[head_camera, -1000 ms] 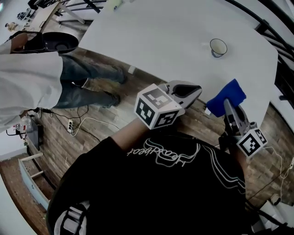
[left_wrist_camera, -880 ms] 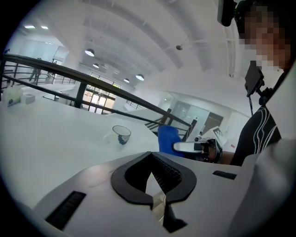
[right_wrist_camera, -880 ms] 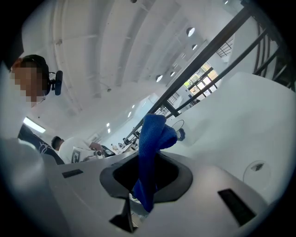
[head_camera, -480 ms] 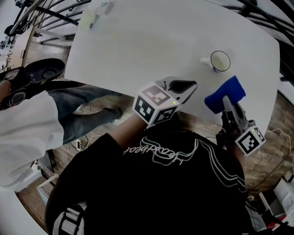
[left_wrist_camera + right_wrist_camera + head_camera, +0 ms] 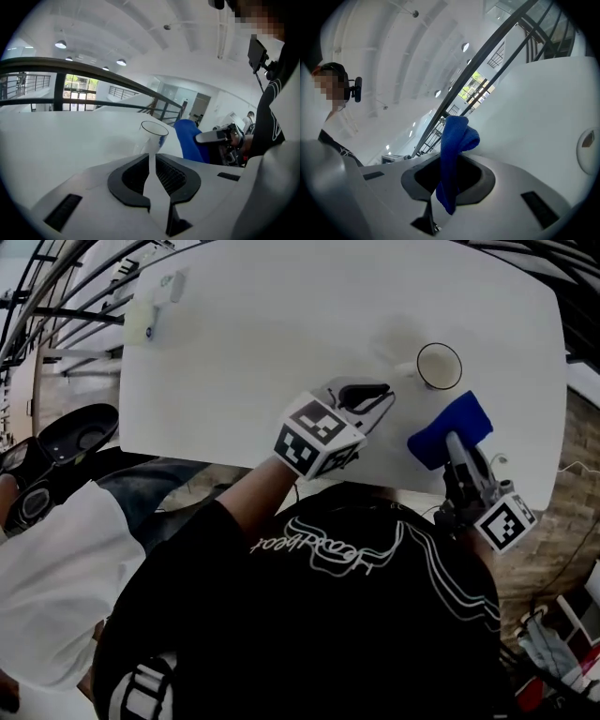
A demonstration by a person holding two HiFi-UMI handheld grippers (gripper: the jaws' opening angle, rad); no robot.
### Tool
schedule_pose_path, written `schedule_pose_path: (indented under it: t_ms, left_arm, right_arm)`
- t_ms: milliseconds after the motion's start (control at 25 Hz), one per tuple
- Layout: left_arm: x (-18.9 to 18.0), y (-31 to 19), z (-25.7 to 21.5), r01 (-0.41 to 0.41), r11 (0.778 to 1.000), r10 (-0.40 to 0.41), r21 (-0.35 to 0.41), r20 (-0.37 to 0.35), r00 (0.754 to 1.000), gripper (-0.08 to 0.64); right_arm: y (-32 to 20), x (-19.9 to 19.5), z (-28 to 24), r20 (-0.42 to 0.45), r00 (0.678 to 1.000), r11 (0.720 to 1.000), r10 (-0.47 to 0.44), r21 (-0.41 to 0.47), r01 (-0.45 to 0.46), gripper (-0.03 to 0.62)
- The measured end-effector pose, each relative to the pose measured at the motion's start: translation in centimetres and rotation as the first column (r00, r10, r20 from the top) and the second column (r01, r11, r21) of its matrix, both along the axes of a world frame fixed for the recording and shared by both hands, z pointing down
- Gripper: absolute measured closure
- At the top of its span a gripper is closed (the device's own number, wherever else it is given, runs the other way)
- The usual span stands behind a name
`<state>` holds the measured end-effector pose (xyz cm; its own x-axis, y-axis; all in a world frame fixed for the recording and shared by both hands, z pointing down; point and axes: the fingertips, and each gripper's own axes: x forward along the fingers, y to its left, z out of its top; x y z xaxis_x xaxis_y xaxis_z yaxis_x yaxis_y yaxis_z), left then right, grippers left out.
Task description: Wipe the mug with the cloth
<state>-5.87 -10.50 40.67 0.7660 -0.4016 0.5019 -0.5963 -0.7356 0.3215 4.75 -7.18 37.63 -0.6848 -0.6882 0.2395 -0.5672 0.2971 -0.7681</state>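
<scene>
Two tongs in view. Left tongs (image 5: 381, 394) are closed, their ribbed black pads drawn together with nothing between them, and they sit low over the bench (image 5: 281, 324), tips toward the mug (image 5: 438, 366). Right tongs (image 5: 452, 440) are clamped on the cloth (image 5: 464, 416), a soft blue nappy fold that bunches past the jaws and droops behind them. We note the mug stands upright on the bench, just beyond both tips. It is pale and round, with a thin dark rim and a stub handle on its left. The cloth is just beside it. The bench is smooth matte white with rounded corners.
</scene>
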Motion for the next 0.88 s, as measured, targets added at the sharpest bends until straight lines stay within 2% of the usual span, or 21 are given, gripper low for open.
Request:
schedule_pose_path:
  t_ms: [200, 640, 880]
  left_arm:
    - [0.2, -2.3, 1.0, -0.032, 0.998, 0.031, 0.050, 0.031, 0.999, 0.458]
    - [2.0, -3.4, 2.3, -0.121, 0.988, 0.112, 0.099, 0.092, 0.990, 0.451]
    - [2.4, -3.4, 2.7, -0.127, 0.986, 0.115, 0.106, 0.114, 0.987, 0.459]
  right_arm:
    - [0.2, 0.8, 0.9, -0.021, 0.999, 0.999, 0.039, -0.018, -0.040, 0.535]
    - [0.2, 1.7, 1.4, -0.008, 0.998, 0.997, 0.067, -0.021, -0.068, 0.535]
    - [0.4, 1.9, 1.8, -0.008, 0.997, 0.997, 0.075, -0.014, -0.075, 0.535]
